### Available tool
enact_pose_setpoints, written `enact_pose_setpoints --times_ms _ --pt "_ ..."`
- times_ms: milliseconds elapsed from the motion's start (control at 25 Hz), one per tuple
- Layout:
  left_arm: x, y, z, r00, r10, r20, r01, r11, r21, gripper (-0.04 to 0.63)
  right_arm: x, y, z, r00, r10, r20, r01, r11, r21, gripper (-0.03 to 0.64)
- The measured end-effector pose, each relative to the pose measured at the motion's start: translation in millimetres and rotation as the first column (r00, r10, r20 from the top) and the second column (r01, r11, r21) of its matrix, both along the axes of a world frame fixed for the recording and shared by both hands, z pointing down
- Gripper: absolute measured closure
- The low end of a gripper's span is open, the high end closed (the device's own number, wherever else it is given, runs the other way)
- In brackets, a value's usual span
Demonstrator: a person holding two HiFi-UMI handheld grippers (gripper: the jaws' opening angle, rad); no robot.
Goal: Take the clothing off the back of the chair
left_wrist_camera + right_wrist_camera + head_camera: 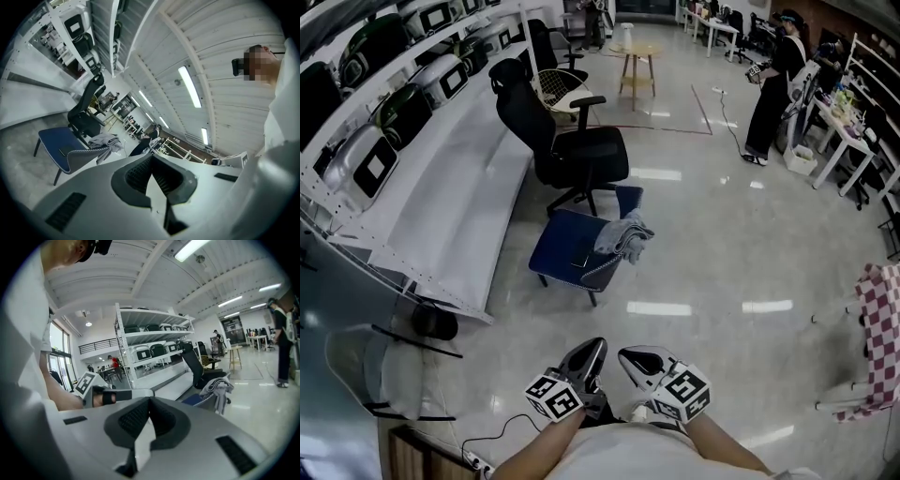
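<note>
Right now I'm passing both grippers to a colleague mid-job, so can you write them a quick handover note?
Left gripper: shut, nothing in it, held close to the body.
Right gripper: shut, nothing in it, right beside the left one.
Grey clothing: draped over the back of the blue chair, which stands out on the floor ahead, in front of a black office chair.
Done: nothing yet. Neither gripper is near the clothing.
Left: walk up to the blue chair, open a gripper, grip the clothing and lift it off the chair back.
</note>
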State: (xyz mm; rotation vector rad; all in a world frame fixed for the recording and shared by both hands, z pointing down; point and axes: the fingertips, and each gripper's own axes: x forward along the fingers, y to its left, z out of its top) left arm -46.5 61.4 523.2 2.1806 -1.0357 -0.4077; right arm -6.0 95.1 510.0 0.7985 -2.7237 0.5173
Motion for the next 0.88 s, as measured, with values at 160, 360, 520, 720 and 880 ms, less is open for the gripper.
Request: enact_pose_setpoints --times_ms 160,360,520,720,880 --pt "-20 -28 -3 1.0 -0.005 -0.018 0.006 1.0 0.018 0.586 -20 -25 0 1.0 -0.012 -0.017 0.012 1.0 0.001 0.6" --pt "-50 -64 -5 0.999 -0.015 -0.038 0.016 1.0 0.024 0.586 -47 -56 -2 0.999 -0.008 -0.049 0.009 1.0 0.019 0.6" --pt "-61 -88 -4 0.998 0.002 -0.055 -0.001 1.0 0.031 0.586 -60 -76 -1 0.998 0.004 -0.068 -0.003 1.0 0.019 0.6" --pt "-67 -114 -10 0.996 0.067 -0.055 -0.064 0.996 0.056 0.586 -74 -100 -2 0.996 0.052 -0.068 -0.05 0.998 0.031 0.6" --pt "-74 -129 -13 0.994 0.1 -0.052 -0.096 0.993 0.065 0.586 -79 -114 -3 0.993 0.096 -0.07 -0.094 0.995 0.037 0.6"
